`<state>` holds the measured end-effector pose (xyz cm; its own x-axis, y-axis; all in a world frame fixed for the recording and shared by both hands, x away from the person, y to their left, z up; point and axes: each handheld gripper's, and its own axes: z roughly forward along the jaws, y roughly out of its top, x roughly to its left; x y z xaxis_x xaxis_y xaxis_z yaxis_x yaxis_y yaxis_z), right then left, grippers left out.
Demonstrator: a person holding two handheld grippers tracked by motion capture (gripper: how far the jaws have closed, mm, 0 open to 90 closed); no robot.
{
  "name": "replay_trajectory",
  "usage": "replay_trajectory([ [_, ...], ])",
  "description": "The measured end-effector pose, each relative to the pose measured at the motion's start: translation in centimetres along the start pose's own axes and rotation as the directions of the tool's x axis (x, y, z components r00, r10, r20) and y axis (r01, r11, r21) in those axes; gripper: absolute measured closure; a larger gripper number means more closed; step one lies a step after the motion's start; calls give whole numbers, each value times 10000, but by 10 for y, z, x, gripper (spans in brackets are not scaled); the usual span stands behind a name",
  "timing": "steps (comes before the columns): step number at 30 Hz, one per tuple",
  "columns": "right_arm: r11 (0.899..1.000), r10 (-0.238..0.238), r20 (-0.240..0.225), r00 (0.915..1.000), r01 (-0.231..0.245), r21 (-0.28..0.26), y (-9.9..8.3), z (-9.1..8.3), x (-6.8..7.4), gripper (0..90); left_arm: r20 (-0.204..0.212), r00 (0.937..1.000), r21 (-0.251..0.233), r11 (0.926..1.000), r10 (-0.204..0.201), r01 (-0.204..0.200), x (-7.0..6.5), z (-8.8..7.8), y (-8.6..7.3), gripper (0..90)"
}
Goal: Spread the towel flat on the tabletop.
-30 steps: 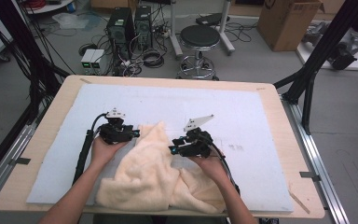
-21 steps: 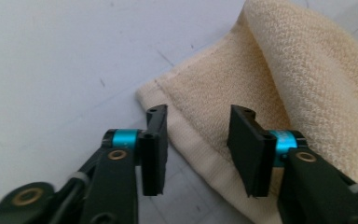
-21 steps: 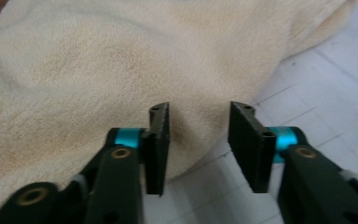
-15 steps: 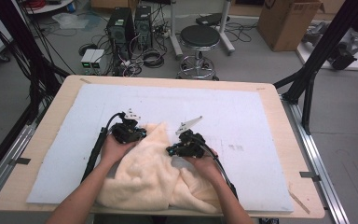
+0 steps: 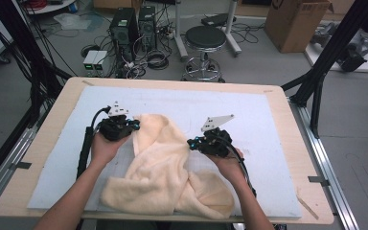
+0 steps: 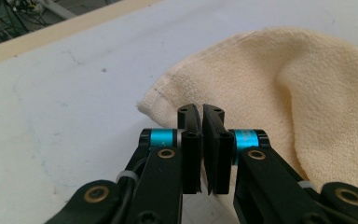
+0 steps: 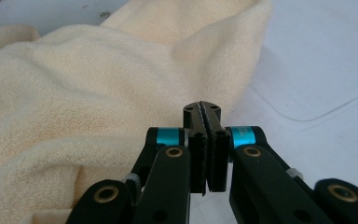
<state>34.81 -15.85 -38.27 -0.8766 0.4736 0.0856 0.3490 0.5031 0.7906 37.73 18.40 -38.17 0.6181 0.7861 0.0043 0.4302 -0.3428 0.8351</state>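
Both my grippers have just closed. The left gripper [image 6: 202, 116] is nearly shut at the towel's [image 5: 165, 167] hemmed corner, the right gripper [image 7: 203, 112] fully shut at a fold; whether either pinches cloth I cannot tell. A second ago the towel lay heaped near the table's [image 5: 52, 129] front; now its far edge stretches lifted between my hands, so spreading looks begun.
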Motion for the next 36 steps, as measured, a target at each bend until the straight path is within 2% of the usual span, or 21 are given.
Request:
replay_trajectory([
  [3,9991,-199,252,9995,208,-359,4,-13,2,899,-21,10000,-243,9997,32,-32,0,-8,4,857],
  [5,9982,-434,749,9962,464,-389,6,-20,1,899,-91,9999,-356,9993,82,-85,-1,-12,6,857],
  [8,9981,-47,1161,9932,119,-610,9,-34,-8,897,-87,9999,-469,9988,120,-124,-1,-16,9,861],
  [9,9976,155,1051,9943,-82,-694,10,-36,-11,894,-71,9999,-470,9988,97,-100,-1,-16,9,861],
  [10,9971,146,833,9964,-83,-760,11,-34,-9,849,-11,9999,-513,9986,110,-111,-2,-16,9,861],
  [14,9975,-585,676,9960,610,-354,20,-9,8,637,355,9993,-854,9963,82,-51,-8,-16,10,861],
  [17,9981,-537,506,9973,551,-267,24,7,10,622,506,9971,-1018,9935,562,-508,-16,-21,14,861],
  [19,9994,-145,246,9996,153,-312,23,13,6,536,648,9953,-1215,9906,716,-633,-19,-26,17,862],
  [21,9992,377,-385,9985,-381,-100,20,22,1,457,732,9941,-1448,9871,797,-684,-22,-31,21,863],
  [22,9982,539,-451,9975,-526,299,18,29,1,410,760,9935,-1536,9855,851,-726,-23,-33,24,863],
  [23,9965,579,-302,9979,-559,614,16,34,0,376,758,9926,-1616,9835,946,-814,-24,-37,27,863],
  [26,9903,995,-184,9949,-972,998,12,48,-4,330,839,9898,-1931,9763,1153,-974,-26,-48,32,864],
  [27,9886,1110,-218,9936,-1082,1047,11,51,-4,335,850,9897,-2048,9741,1152,-958,-26,-51,34,864],
  [28,9877,1162,-379,9925,-1114,1095,10,55,-5,383,859,9895,-2102,9729,1166,-964,-26,-54,34,864],
  [29,9868,1250,-670,9899,-1171,1119,10,58,-5,489,849,9894,-2127,9723,1175,-973,-26,-56,35,864],
  [30,9887,1153,-1129,9869,-1031,1088,10,61,-5,622,789,9889,-2092,9720,1258,-1070,-25,-58,35,864],
  [31,9912,892,-1293,9876,-752,1089,10,61,-4,760,709,9889,-2003,9730,1309,-1145,-24,-59,35,864],
  [32,9931,513,-1240,9910,-375,1115,12,58,-1,822,636,9896,-1972,9737,1293,-1145,-22,-59,34,864],
  [34,9965,11,-712,9975,48,837,17,46,4,830,525,9928,-1926,9766,1077,-958,-17,-60,33,865],
  [36,9987,-301,-58,9995,303,404,21,29,6,832,402,9960,-2027,9767,797,-699,-12,-60,33,865],
])
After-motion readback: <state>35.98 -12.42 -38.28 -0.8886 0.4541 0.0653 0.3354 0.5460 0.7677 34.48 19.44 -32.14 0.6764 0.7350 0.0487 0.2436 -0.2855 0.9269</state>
